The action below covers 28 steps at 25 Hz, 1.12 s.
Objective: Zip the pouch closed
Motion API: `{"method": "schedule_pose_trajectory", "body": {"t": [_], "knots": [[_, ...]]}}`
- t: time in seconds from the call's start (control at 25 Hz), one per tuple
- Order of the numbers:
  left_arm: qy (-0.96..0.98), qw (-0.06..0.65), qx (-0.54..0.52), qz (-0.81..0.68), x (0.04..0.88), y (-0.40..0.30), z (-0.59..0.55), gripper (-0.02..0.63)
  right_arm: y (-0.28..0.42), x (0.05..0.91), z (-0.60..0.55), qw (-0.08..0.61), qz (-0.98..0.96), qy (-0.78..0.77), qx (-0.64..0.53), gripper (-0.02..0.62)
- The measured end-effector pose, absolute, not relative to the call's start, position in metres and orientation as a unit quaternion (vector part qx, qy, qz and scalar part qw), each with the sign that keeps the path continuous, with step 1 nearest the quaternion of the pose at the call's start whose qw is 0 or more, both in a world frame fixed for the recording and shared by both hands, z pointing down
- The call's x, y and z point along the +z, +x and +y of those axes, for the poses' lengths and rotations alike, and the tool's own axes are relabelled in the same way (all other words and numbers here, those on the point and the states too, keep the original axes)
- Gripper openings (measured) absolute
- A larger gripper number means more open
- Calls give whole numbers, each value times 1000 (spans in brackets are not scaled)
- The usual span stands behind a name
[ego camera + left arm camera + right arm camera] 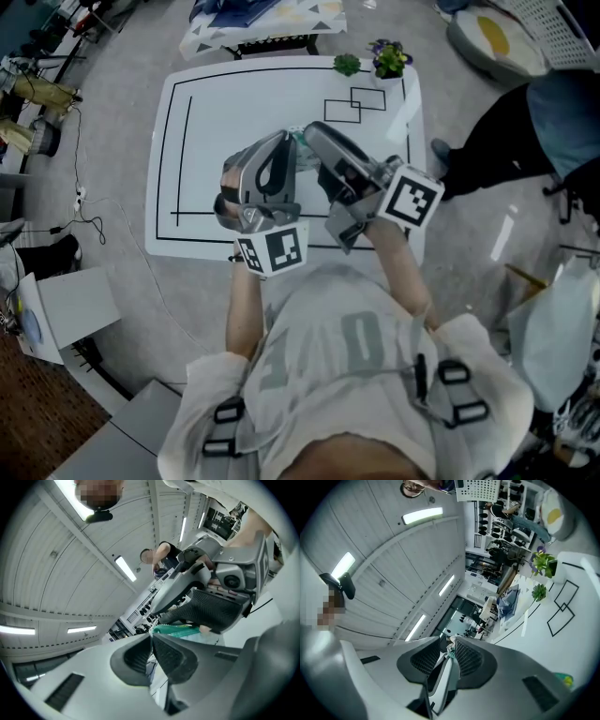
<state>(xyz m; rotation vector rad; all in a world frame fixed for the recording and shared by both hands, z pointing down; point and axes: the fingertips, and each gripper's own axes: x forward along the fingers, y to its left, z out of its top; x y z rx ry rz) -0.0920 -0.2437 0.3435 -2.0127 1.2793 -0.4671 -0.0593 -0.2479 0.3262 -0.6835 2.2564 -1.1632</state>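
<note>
In the head view both grippers are held close together above the white table point(234, 103), with the small clear pouch point(302, 150) between them. My left gripper point(287, 141) is shut, and a thin edge of the pouch seems caught in it. In the left gripper view its pads point(171, 653) meet. The pouch's teal zip point(176, 630) runs from them to the right gripper point(206, 606). My right gripper point(315, 133) pinches a small teal piece, the zip pull point(451, 654), between nearly closed fingertips point(466, 656). Most of the pouch is hidden by the grippers.
Two small potted plants point(389, 58) stand at the table's far edge beside black outlined rectangles point(356, 101). A person point(525, 131) stands to the right of the table. Cables and boxes lie on the floor at left.
</note>
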Motion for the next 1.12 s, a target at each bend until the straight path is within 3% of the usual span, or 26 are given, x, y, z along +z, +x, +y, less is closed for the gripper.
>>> {"method": "schedule_pose_trajectory", "body": {"t": [0.24, 0.4, 1.12], "knots": [[-749, 402, -215, 481, 347, -86, -241, 18, -57, 328, -250, 263, 820, -244, -446, 86], [-743, 420, -224, 471, 349, -79, -238, 20, -55, 329, -251, 273, 810, -247, -458, 35], [-744, 323, -159, 562, 327, -125, -246, 17, -29, 351, -254, 237, 807, -335, -425, 9]]}}
